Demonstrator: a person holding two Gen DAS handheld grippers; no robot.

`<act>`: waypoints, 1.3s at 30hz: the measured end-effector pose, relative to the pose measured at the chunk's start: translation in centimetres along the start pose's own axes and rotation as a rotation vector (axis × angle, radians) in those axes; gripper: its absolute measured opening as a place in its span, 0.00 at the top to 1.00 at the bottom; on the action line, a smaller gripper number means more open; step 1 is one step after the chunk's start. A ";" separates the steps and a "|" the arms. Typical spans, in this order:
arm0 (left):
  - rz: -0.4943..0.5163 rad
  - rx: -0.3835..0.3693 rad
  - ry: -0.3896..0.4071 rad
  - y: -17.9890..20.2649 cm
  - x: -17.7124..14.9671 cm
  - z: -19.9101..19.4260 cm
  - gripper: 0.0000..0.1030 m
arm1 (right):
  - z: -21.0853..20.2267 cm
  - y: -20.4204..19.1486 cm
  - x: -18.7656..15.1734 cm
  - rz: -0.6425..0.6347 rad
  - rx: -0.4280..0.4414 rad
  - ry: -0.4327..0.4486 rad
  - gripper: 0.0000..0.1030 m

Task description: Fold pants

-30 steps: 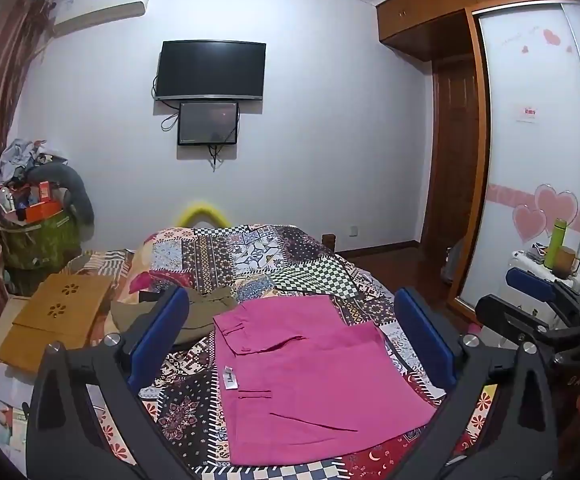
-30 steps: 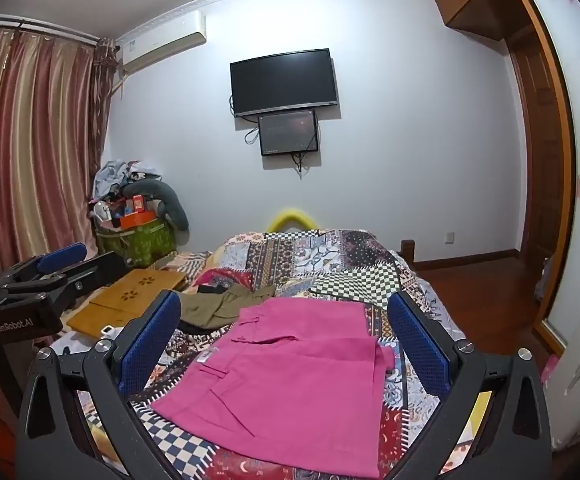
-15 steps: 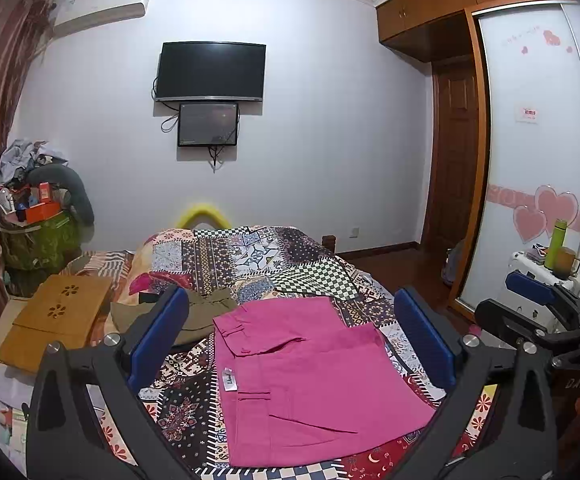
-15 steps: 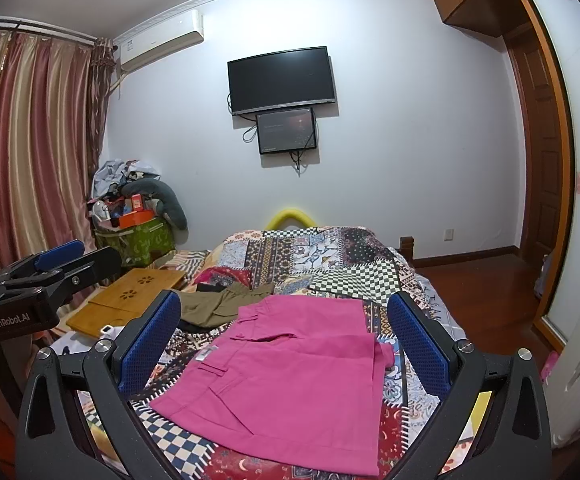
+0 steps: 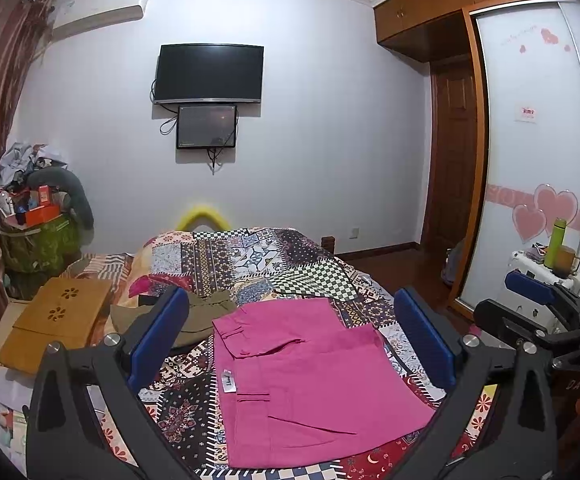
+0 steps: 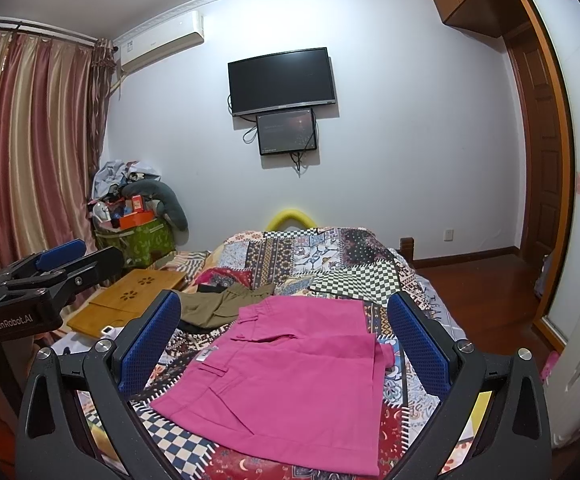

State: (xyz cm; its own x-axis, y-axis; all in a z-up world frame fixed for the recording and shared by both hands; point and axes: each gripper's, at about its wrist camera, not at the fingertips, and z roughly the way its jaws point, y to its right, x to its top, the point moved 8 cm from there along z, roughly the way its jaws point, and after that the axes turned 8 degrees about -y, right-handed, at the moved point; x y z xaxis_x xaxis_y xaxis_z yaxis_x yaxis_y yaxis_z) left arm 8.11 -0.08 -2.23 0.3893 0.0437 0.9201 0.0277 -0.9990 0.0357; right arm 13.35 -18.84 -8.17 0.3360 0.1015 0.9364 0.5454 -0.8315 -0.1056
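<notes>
The pink pants point(image 5: 305, 376) lie folded into a flat rectangle on the patchwork bedspread point(image 5: 258, 256), with a white tag at their left edge. They also show in the right wrist view point(image 6: 290, 372). My left gripper point(image 5: 290, 336) is open and empty, held above and in front of the pants. My right gripper point(image 6: 286, 336) is open and empty too, likewise above the pants. The right gripper shows at the right edge of the left wrist view point(image 5: 537, 308). The left gripper shows at the left of the right wrist view point(image 6: 46, 276).
Olive-green pants point(image 5: 206, 312) lie bunched on the bed beyond the pink ones. A wooden lap desk point(image 5: 54, 320) sits left of the bed. A cluttered green bin point(image 5: 38, 236) stands in the corner. A wardrobe point(image 5: 529, 152) and a small white stand with cups point(image 5: 545, 268) are on the right.
Both grippers have shifted only slightly; the view tilts down a little. The pink pants have not moved.
</notes>
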 end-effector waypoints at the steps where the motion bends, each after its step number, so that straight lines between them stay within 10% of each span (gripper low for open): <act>1: 0.001 0.001 0.001 0.0 0.0 0.0 0.00 | 0.0 0.0 0.0 0.001 0.000 0.001 0.00; 39: 0.011 0.003 -0.002 0.3 -0.2 0.4 0.00 | 0.2 0.5 -0.2 0.007 0.000 -0.002 0.00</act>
State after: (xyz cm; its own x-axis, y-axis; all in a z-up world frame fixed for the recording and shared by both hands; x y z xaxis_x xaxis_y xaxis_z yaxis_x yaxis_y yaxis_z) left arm 8.42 -0.42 -2.57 0.3918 0.0324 0.9195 0.0262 -0.9994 0.0241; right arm 13.68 -19.15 -8.42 0.3412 0.0969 0.9350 0.5431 -0.8322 -0.1120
